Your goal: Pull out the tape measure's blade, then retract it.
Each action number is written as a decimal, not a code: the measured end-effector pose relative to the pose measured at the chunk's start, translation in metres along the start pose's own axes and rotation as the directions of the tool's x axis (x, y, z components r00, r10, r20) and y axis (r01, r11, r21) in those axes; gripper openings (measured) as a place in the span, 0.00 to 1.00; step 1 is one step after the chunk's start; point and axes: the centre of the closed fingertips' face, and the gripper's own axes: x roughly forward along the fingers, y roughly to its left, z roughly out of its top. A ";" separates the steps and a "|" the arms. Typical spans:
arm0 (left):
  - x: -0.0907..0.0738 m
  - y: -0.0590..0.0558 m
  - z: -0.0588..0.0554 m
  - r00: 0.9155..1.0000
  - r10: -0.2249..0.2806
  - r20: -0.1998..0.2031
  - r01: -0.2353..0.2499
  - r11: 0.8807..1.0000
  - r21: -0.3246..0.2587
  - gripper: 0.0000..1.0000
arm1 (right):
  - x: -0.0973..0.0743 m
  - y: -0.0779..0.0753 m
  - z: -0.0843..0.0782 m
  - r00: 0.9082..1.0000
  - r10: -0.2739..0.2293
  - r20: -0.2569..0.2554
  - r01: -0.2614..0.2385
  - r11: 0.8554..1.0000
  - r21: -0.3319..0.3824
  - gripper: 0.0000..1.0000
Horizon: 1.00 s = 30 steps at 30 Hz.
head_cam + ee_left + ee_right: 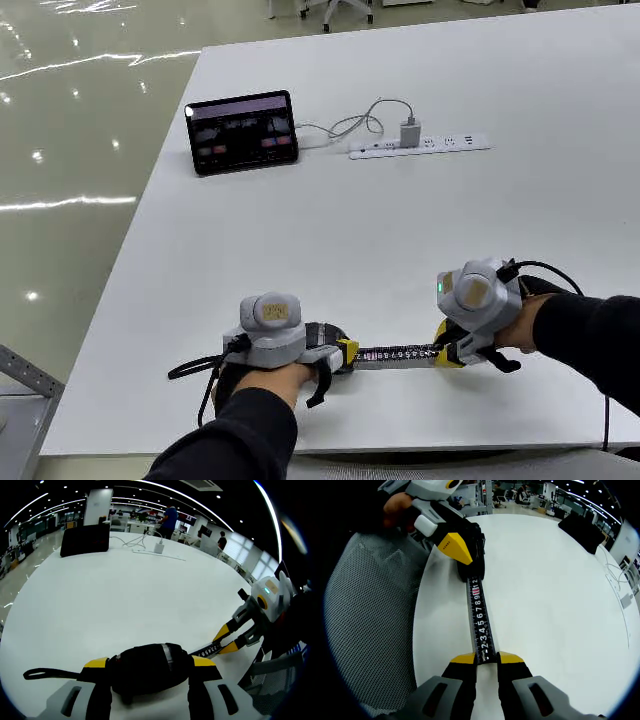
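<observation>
The black tape measure case (150,669) sits near the table's front edge, clamped between the yellow-tipped jaws of my left gripper (150,664); in the head view the case (328,338) is at my left gripper (340,352). A short length of blade (479,617) with black numbers runs flat over the table from the case (470,555) to my right gripper (486,657), which is shut on the blade's end. The same blade (395,353) stretches rightward to my right gripper (441,355). A black wrist strap (50,673) trails from the case.
A dark tablet (242,131) stands at the back left of the white table (420,230). A white power strip (420,145) with a charger and cable lies beside it. A mesh chair (370,630) is just off the table's front edge.
</observation>
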 end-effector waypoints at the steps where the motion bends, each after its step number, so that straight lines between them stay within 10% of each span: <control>1: 0.000 0.000 0.000 1.000 0.000 -0.001 0.000 1.000 -0.002 0.57 | 0.000 0.000 0.001 1.000 -0.002 0.001 0.002 1.000 0.000 0.11; 24: 0.001 -0.002 -0.001 1.000 0.016 -0.006 -0.016 0.999 0.051 0.59 | 0.002 0.001 0.004 1.000 0.012 0.025 -0.012 1.000 0.001 0.11; 28: 0.002 -0.003 0.004 0.999 0.033 0.016 -0.036 0.983 0.183 0.60 | 0.002 0.001 0.004 1.000 0.012 0.027 -0.012 1.000 0.005 0.11; 30: 0.002 -0.004 0.001 0.999 0.042 -0.006 -0.040 0.987 0.156 0.60 | 0.002 0.001 0.004 1.000 0.013 0.027 -0.013 1.000 0.005 0.11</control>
